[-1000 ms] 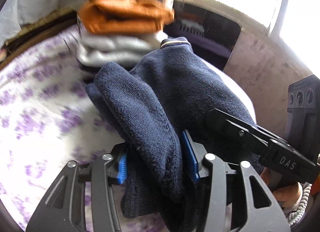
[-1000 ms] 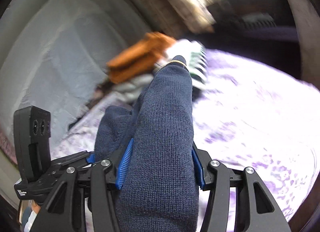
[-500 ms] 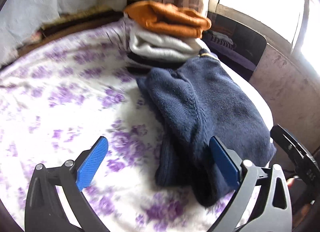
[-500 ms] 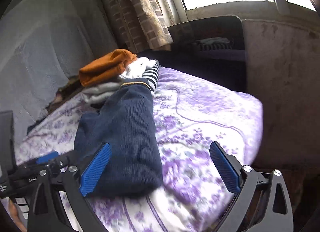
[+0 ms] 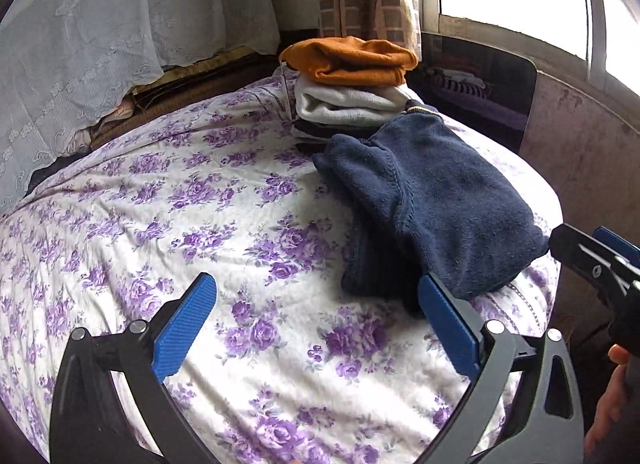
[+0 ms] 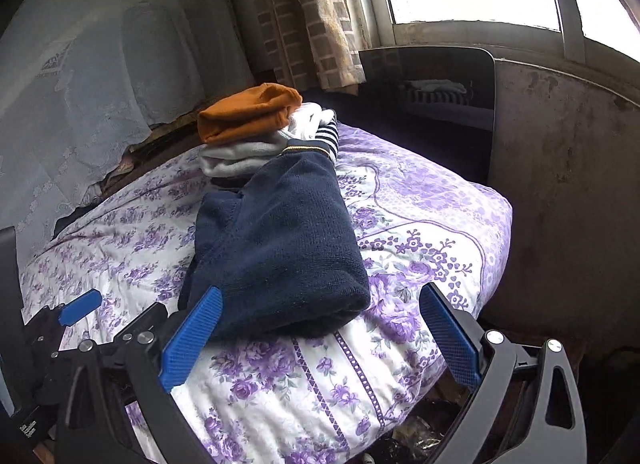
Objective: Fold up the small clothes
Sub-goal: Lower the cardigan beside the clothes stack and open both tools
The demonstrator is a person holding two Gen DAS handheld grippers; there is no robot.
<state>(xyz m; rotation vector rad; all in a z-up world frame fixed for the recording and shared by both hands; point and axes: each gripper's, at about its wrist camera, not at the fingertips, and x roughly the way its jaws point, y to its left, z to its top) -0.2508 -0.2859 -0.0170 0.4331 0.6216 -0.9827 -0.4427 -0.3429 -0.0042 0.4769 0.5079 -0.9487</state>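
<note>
A folded navy knit sweater [image 5: 436, 204] lies on the purple-flowered bedspread [image 5: 160, 224], near the bed's right edge; it also shows in the right wrist view [image 6: 288, 248]. My left gripper [image 5: 316, 316] is open and empty, pulled back just short of the sweater's near end. My right gripper [image 6: 320, 324] is open and empty, its left pad beside the sweater's near fold. The right gripper's tip shows at the right edge of the left wrist view [image 5: 596, 260]. Behind the sweater stands a stack of folded clothes with an orange one [image 5: 352, 60] on top.
The stack holds a grey garment [image 5: 348, 104] and a striped one [image 6: 328, 136]. A lace curtain [image 5: 100, 24] hangs at the back left. A dark panel [image 6: 432, 80] and a stained wall [image 6: 568, 184] stand right of the bed. The bed's edge [image 6: 496, 264] drops off at the right.
Both grippers were shut on the navy sweater and held it up. They let it go on the bed, opened wide and drew back from it.
</note>
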